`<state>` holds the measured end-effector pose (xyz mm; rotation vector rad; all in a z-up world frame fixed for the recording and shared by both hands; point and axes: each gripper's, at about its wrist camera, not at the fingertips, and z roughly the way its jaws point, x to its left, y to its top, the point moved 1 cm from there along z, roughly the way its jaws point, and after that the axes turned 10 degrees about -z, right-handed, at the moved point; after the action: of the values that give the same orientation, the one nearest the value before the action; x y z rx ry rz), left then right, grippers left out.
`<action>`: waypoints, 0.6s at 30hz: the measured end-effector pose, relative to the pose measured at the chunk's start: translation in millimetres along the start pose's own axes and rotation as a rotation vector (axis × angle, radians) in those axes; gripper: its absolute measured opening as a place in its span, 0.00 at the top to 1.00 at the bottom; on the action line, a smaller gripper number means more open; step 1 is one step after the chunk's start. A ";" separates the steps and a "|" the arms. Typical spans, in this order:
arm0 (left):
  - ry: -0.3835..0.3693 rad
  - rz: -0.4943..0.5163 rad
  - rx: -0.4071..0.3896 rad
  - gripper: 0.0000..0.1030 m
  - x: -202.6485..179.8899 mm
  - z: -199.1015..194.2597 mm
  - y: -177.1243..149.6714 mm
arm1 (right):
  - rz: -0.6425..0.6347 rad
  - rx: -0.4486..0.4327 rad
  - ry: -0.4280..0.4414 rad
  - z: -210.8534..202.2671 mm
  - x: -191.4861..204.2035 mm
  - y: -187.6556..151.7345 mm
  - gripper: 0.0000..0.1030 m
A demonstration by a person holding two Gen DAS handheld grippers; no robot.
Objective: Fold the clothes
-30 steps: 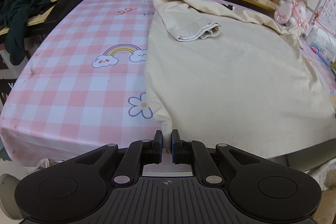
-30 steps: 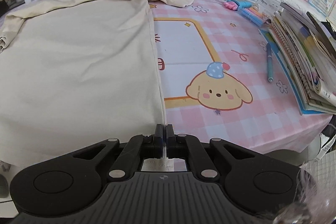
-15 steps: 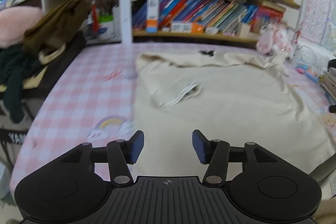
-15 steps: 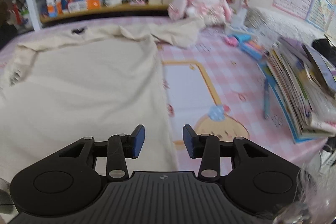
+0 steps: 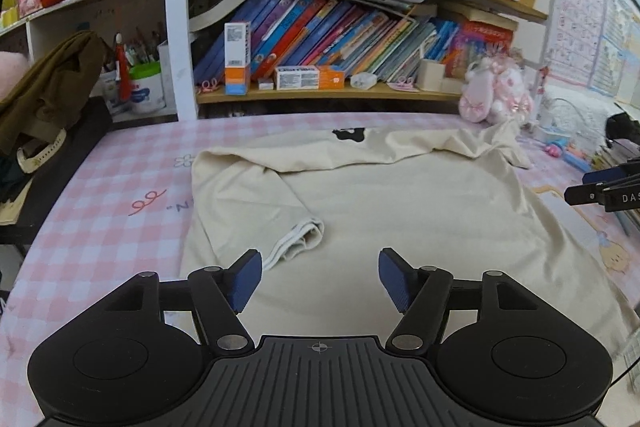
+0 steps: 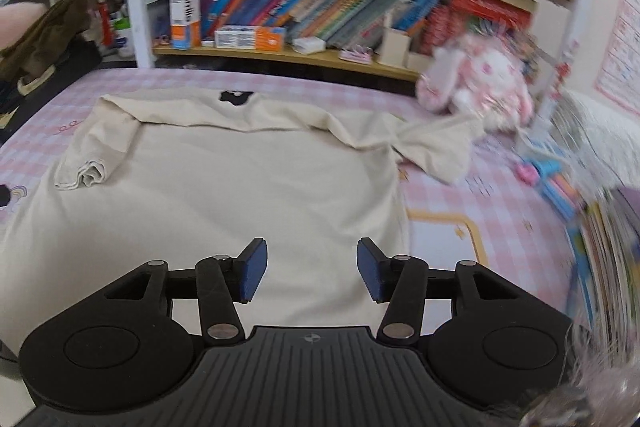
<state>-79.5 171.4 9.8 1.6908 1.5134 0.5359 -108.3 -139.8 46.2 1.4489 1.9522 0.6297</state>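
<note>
A child's room at home: packed bookshelf (image 5: pixel 328 39), pink plush rabbit (image 5: pixel 496 95), cartoon-printed pink checked tabletop (image 5: pixel 120 195), wall learning charts (image 5: pixel 588 39).

A pink checked tablecloth (image 5: pixel 100 227) with cartoon prints was spread over the table. Wooden shelves (image 5: pixel 360 93) behind were crammed with colourful books (image 5: pixel 320 35), split by a white post (image 5: pixel 178 15). A pink plush bunny (image 5: pixel 496 91) was parked at the shelf's right end, charts (image 5: pixel 588 27) pinned on the wall beside it.
</note>
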 end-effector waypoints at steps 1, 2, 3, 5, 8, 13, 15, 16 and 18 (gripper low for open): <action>0.007 -0.007 0.004 0.36 -1.5 5.3 2.6 | -0.013 0.000 0.012 7.2 -0.9 5.6 0.52; 0.014 -0.014 0.008 0.36 -3.0 10.6 5.2 | -0.026 0.000 0.024 14.6 -1.9 11.2 0.52; 0.020 -0.023 0.014 0.36 -4.5 15.4 7.6 | -0.035 0.001 0.037 23.4 -3.3 16.1 0.51; 0.031 -0.036 0.028 0.36 -7.8 25.5 11.9 | -0.049 0.005 0.065 44.3 -6.7 26.2 0.50; 0.071 -0.032 0.055 0.36 -11.8 42.2 18.0 | -0.059 0.016 0.103 75.8 -9.6 38.8 0.50; 0.132 -0.034 0.102 0.35 -16.8 70.0 27.3 | -0.090 0.038 0.174 124.3 -10.0 54.5 0.49; 0.159 -0.028 0.114 0.35 -18.1 77.9 29.8 | -0.101 0.048 0.196 141.9 -9.5 57.9 0.49; 0.175 -0.027 0.119 0.35 -18.1 82.2 31.1 | -0.104 0.053 0.204 149.9 -9.3 59.0 0.49; 0.198 -0.030 0.122 0.34 -17.2 87.4 33.3 | -0.111 0.063 0.217 164.8 -9.0 60.0 0.49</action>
<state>3.7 131.8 -13.5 1.7457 1.7414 0.6209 51.9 -129.3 -24.9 1.3455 2.2216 0.7057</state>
